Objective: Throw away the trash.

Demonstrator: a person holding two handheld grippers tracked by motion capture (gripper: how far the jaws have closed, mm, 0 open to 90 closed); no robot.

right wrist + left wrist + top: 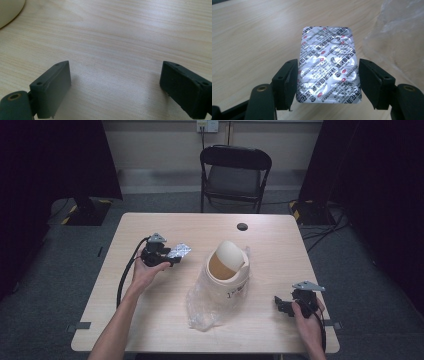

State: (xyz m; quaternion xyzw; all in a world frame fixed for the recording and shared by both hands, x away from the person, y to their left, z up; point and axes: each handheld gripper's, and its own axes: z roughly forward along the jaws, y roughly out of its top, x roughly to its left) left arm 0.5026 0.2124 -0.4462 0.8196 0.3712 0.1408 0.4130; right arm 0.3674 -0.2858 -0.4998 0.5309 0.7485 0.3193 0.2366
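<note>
Silver foil blister pack of pills (328, 65), rectangular, printed with dark lettering and small red marks: sits between the two black jaws of the left claw (328, 82). The jaws press on its two long edges, so the left claw is clamped on the pack. In the high view the pack (179, 251) is held over the left half of the light wood-grain worktop (150, 320), nearer the far edge than the near one, sticking out from the left claw (172, 256) towards the middle. Whether the pack touches the worktop surface cannot be told.

Left hand (146, 272) wraps the claw body from the near side; a black cable trails from it back towards the near-left corner.

Just right of the pack, at mid-worktop: a cream plastic swing-lid bin (227, 265) lying tilted, with a crumpled clear plastic bag (202, 307) around its lower part and spreading towards the near edge. An edge of the bag (397, 32) shows in the left gripper view.

Right claw (115, 90): jaws wide apart, nothing between them, bare worktop (120, 37) below. In the high view it (281, 304) sits near the near-right corner, held by the right hand (307, 317), well apart from the bin.

Small black round grommet (242, 226) near the far edge. Black folding chair (235, 172) beyond the far edge.
</note>
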